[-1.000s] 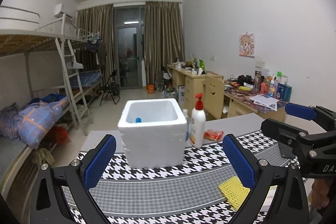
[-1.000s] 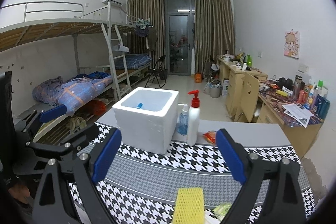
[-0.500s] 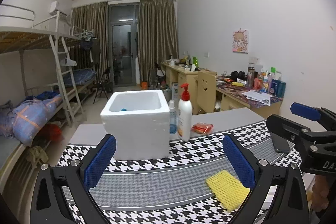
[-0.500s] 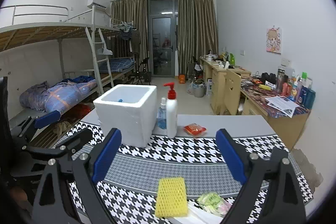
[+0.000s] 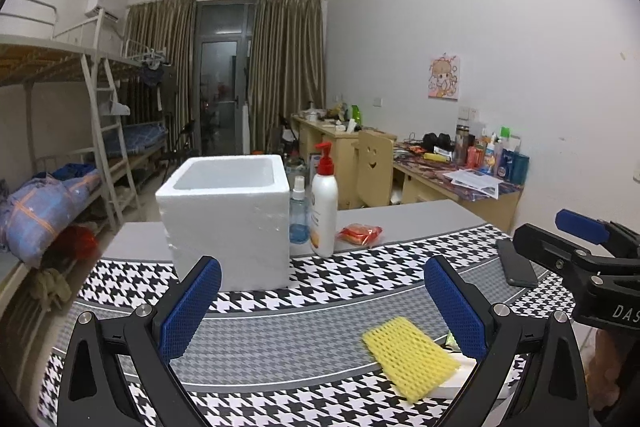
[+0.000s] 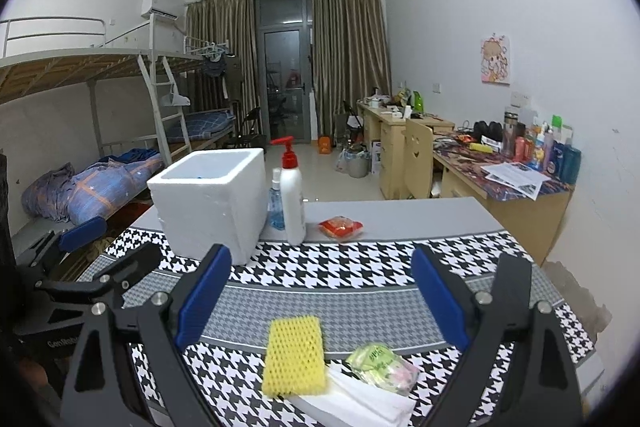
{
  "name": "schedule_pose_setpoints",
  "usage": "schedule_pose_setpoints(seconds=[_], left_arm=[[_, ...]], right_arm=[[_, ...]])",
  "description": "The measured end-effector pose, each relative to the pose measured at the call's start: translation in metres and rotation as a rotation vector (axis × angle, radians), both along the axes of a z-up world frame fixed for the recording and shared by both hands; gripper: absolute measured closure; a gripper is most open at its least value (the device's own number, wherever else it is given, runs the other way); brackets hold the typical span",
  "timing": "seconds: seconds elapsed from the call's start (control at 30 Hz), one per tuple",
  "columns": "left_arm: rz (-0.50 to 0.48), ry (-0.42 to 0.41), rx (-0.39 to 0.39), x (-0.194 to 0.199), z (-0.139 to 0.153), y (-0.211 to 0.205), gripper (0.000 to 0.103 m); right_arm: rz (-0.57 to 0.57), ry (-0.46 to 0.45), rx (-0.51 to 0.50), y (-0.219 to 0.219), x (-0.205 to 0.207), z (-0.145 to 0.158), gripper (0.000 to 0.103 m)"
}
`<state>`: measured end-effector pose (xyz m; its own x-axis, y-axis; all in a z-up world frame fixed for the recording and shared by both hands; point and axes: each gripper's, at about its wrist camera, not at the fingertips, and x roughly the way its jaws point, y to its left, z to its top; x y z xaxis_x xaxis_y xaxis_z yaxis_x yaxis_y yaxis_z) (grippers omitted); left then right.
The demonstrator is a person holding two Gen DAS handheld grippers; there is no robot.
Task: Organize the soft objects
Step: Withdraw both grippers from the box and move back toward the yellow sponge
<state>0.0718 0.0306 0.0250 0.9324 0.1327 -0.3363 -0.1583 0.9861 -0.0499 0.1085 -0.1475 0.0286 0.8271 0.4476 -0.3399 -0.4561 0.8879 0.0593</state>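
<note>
Both grippers, left point(image 5: 322, 301) and right point(image 6: 322, 291), hang spread wide and empty above the houndstooth table point(image 6: 360, 267). Near its front edge lies a yellow sponge point(image 6: 294, 357), partly on white foam sheets point(image 6: 356, 403), well apart from the foam box point(image 6: 212, 199).

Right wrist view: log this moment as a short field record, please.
surface: houndstooth cloth
container: white foam box, open top
beside box: pump bottle, blue spray bottle
soft items near: yellow foam net, green packet, white sheets
left gripper: open
right gripper: open, holding nothing
</note>
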Motion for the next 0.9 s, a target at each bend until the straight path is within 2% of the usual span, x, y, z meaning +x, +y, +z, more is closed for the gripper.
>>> schedule_pose_setpoints(seconds=[0.27, 0.53, 0.9], left_arm=[[0.036, 0.032, 0.004, 0.010, -0.019, -0.006, 0.001], [-0.018, 0.076, 0.012, 0.022, -0.034, -0.021, 0.001], [-0.038, 0.136, 0.005, 0.034, -0.052, -0.032, 0.001]], right_arm=[[-0.033, 0.028, 0.007, -0.015, 0.003, -0.017, 0.009], [-0.060, 0.064, 0.004, -0.028, 0.010, -0.036, 0.009], [-0.091, 0.094, -0.009, -0.040, 0.020, -0.053, 0.009]])
